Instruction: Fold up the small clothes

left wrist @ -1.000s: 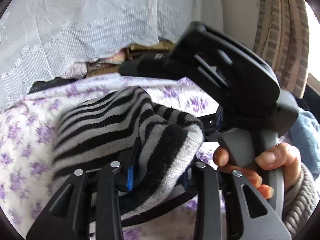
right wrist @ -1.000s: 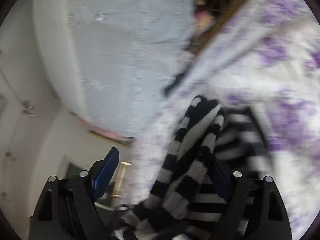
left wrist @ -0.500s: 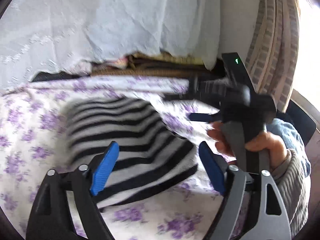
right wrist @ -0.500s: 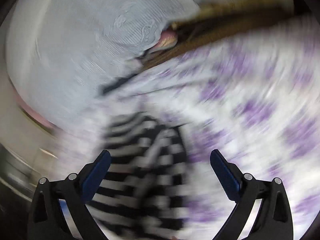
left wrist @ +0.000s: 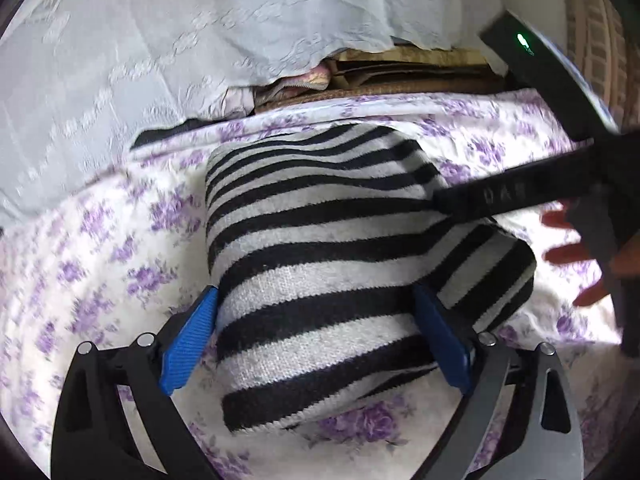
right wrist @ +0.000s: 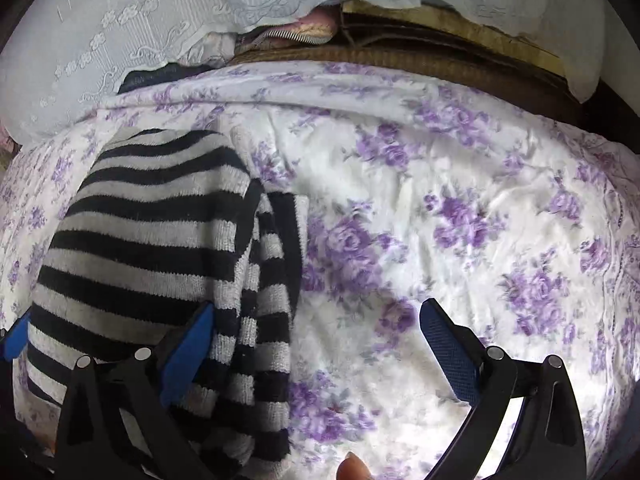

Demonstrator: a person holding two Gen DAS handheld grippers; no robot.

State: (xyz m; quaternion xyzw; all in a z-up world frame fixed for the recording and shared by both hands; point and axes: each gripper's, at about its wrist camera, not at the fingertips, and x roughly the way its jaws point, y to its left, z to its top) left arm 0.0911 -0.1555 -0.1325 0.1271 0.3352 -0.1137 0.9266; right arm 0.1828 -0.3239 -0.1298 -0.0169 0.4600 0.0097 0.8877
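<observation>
A black-and-grey striped knit garment [left wrist: 320, 248] lies folded in a thick bundle on a white bedspread with purple flowers [left wrist: 100, 248]. My left gripper [left wrist: 316, 340] is open, its blue pads on either side of the bundle's near end. My right gripper [right wrist: 316, 344] is open and empty over the bedspread [right wrist: 460, 208], with its left pad at the garment's [right wrist: 160, 240] right edge. The right gripper's black body [left wrist: 560, 128] shows at the right of the left wrist view.
A pale lace-trimmed cloth [left wrist: 160, 40] hangs along the back. Under it lie brown folded items [right wrist: 420, 40] and pink fabric with a zipper [right wrist: 296, 32]. The hand holding the right gripper [left wrist: 572, 252] shows at the right. A blue pad [right wrist: 14, 336] shows at the left edge.
Both grippers let go of the striped garment, which now lies folded on the bedspread. Both have opened and pulled back, and the right gripper has swung right.
</observation>
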